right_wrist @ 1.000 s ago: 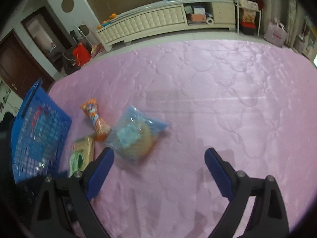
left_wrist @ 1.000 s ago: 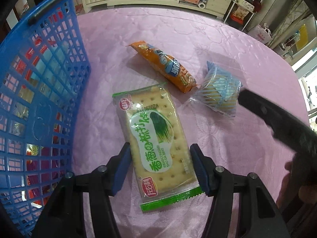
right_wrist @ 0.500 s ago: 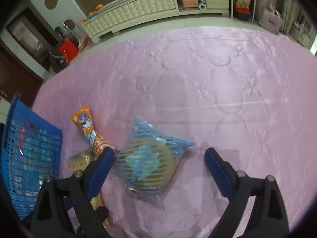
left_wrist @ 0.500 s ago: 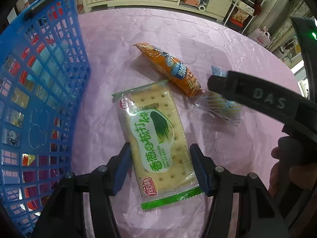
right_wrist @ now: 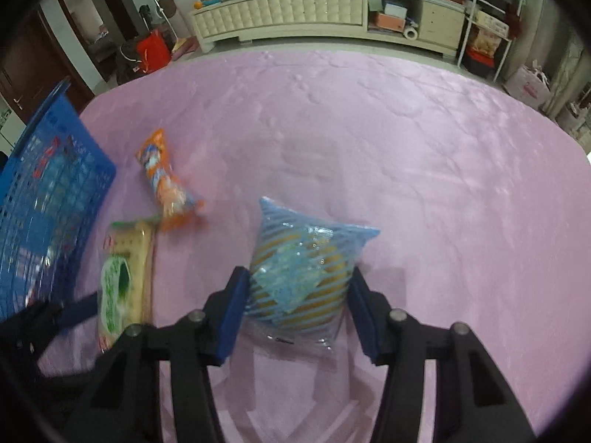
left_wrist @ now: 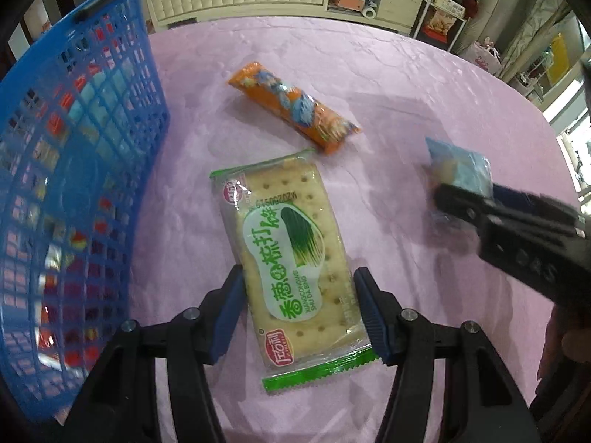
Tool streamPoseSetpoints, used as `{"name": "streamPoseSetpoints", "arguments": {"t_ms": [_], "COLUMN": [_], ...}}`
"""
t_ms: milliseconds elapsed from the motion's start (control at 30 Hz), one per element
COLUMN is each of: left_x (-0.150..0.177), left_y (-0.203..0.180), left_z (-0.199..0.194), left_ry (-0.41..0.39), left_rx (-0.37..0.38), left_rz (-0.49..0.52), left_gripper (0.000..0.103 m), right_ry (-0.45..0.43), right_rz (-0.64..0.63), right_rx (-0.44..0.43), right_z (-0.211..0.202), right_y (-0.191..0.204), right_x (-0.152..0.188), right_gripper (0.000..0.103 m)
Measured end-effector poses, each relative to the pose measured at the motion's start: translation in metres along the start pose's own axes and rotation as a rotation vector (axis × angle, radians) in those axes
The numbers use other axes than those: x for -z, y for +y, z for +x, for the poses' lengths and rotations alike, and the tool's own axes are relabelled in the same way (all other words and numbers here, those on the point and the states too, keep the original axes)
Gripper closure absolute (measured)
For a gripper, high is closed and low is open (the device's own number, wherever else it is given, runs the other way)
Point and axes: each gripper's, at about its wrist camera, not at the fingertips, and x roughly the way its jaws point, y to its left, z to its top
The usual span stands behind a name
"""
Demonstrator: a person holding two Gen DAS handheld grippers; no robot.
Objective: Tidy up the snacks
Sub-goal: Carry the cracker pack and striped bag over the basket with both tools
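Clamped crosswise in the left gripper (left_wrist: 299, 317): a flat green-and-cream cracker packet in clear wrap (left_wrist: 288, 254), long axis running straight away from the fingers, blue pads pressed on both long edges near the green serrated end. Just left of it, the blue plastic lattice basket (left_wrist: 74, 170), already holding several wrapped snacks; nearer this hand than the other.

Closing on a puffy blue-striped clear pouch with a golden cake inside (right_wrist: 303, 277): the right gripper (right_wrist: 295, 313), jaws narrowing, pouch squarely between the pads, both pads at its sides and apparently touching the film. Pouch lying ahead of the fingers, one corner pointing up-right, well apart from the basket.

Between the two, untouched: a slim orange snack tube with a blue cartoon print (left_wrist: 295, 107), lying diagonally, its near end almost at the cracker packet's far corner.

Underneath, a pink quilted cloth (right_wrist: 406, 140) with embossed flowers. Beyond, a cream tufted low cabinet (right_wrist: 280, 11), shelving, a red bag on the floor.
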Motion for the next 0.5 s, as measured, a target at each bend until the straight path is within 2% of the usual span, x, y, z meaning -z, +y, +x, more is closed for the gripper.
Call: {"name": "streamPoseSetpoints", "arguments": {"t_ms": [267, 500], "left_x": [0.038, 0.057], "left_y": [-0.014, -0.009], "left_z": [-0.033, -0.093], "left_ry": [0.000, -0.077], "left_rx": [0.043, 0.092], "left_rz": [0.051, 0.084], "left_gripper": [0.047, 0.047], "right_ry": [0.031, -0.016], "right_rz": [0.066, 0.060], "right_rx": [-0.015, -0.011], "right_z": [-0.037, -0.094], "right_y": [0.003, 0.022], "right_x": [0.064, 0.095], "right_gripper": [0.045, 0.045]}}
